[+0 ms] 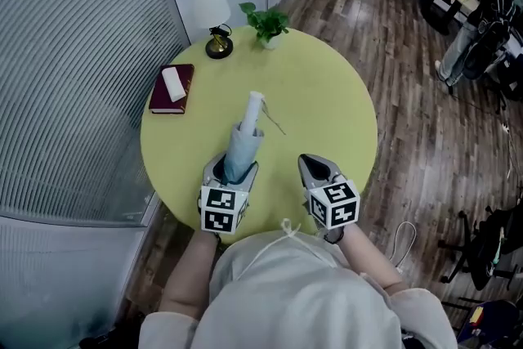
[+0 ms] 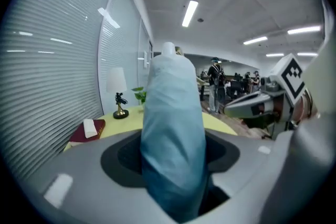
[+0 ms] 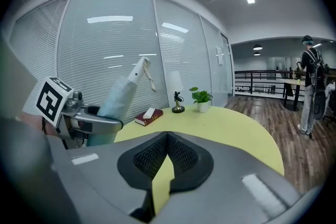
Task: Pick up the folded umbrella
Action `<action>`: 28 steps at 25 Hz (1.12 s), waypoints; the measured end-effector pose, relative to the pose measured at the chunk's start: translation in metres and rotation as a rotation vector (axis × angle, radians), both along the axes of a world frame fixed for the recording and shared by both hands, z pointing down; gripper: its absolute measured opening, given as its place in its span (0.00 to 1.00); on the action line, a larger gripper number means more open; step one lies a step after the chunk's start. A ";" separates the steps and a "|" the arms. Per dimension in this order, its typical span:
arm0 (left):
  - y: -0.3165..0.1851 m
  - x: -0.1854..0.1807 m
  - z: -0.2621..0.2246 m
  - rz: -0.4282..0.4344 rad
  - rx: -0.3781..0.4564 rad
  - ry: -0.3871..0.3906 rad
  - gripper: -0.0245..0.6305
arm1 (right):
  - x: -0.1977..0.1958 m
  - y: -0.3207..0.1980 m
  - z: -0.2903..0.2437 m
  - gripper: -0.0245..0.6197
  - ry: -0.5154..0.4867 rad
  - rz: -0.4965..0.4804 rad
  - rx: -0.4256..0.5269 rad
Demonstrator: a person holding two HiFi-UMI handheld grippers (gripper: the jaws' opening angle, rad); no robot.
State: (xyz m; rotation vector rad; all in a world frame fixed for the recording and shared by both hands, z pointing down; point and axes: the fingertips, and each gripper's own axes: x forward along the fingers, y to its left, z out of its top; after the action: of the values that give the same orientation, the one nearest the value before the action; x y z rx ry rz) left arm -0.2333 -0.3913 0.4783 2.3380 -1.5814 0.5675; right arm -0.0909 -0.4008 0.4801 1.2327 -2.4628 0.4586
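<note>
The folded umbrella (image 1: pixel 243 145), light blue with a white handle, is raised off the round yellow table (image 1: pixel 327 110) and points up and away from me. My left gripper (image 1: pixel 236 166) is shut on its lower end; in the left gripper view the blue fabric (image 2: pixel 173 128) fills the space between the jaws. From the right gripper view the umbrella (image 3: pixel 118 96) slants up out of the left gripper (image 3: pixel 89 120), its strap hanging loose. My right gripper (image 1: pixel 311 164) hovers beside it over the table's near edge, shut and empty (image 3: pixel 167 136).
A white-shaded lamp (image 1: pixel 208 12) and a small potted plant (image 1: pixel 265 24) stand at the table's far edge. A red book (image 1: pixel 172 87) with a white roll on it lies at the left. Blinded glass walls lie left, wood floor right; a person (image 3: pixel 312 86) stands far off.
</note>
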 end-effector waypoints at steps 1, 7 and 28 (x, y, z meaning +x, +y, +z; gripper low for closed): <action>0.002 -0.004 -0.008 -0.029 0.035 0.023 0.47 | -0.003 -0.001 -0.003 0.04 0.001 -0.006 0.007; 0.018 -0.028 -0.047 -0.162 0.209 0.121 0.46 | -0.013 -0.001 -0.013 0.04 0.001 -0.029 0.030; 0.018 -0.041 -0.051 -0.227 0.223 0.123 0.46 | -0.026 -0.004 -0.035 0.04 -0.002 -0.068 0.136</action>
State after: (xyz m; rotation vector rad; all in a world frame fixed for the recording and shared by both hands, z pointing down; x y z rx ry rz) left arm -0.2742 -0.3737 0.4275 2.2480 -1.9017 0.2018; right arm -0.1169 -0.4049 0.4455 1.1948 -2.5652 0.2785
